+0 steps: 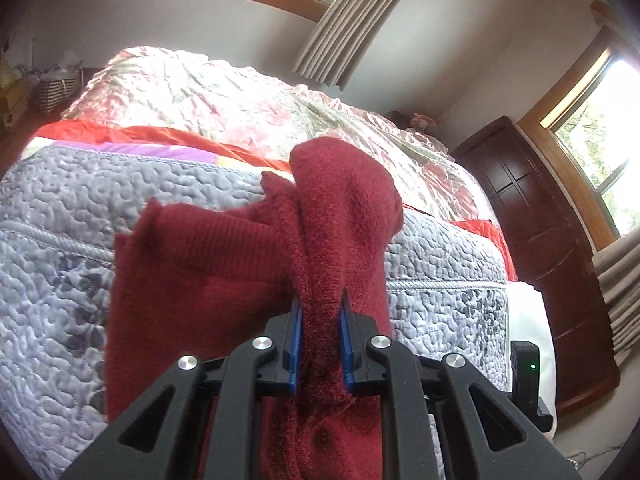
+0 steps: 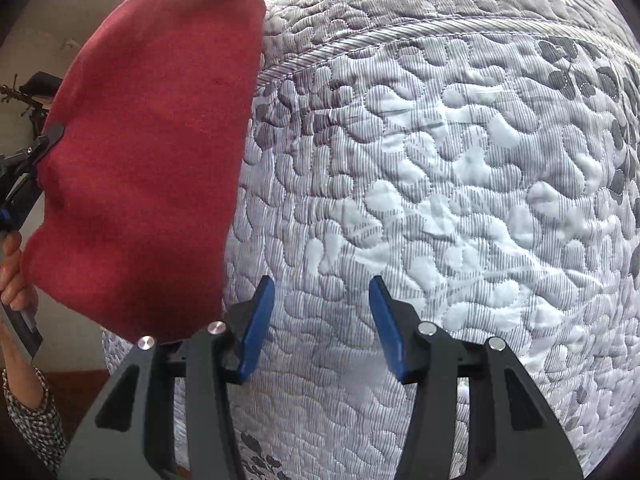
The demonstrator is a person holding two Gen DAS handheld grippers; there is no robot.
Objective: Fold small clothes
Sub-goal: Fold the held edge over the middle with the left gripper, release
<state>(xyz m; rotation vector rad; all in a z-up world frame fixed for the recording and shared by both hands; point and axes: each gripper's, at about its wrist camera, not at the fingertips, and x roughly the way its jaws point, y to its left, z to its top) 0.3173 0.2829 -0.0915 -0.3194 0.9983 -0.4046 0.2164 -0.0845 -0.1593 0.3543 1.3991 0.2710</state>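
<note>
Pinching a bunched fold of the dark red knitted garment [image 1: 328,248], your left gripper [image 1: 320,340] has its blue pads [image 1: 295,344] pressed into the cloth from both sides. The garment is lifted off the bed and hangs from that grip, a ribbed edge drooping to the left in the left wrist view. Your right gripper [image 2: 322,328] stands spread with nothing between its blue pads [image 2: 256,328], held over the grey quilted bedspread [image 2: 440,184], just right of the hanging red cloth [image 2: 152,152]. At the far left of the right wrist view, your left hand [image 2: 14,268] grips the other tool. Beyond the grey quilt lies a floral pink cover [image 1: 224,96], then a dark wooden cabinet [image 1: 536,216], curtains [image 1: 352,20] and windows [image 1: 596,120].
</note>
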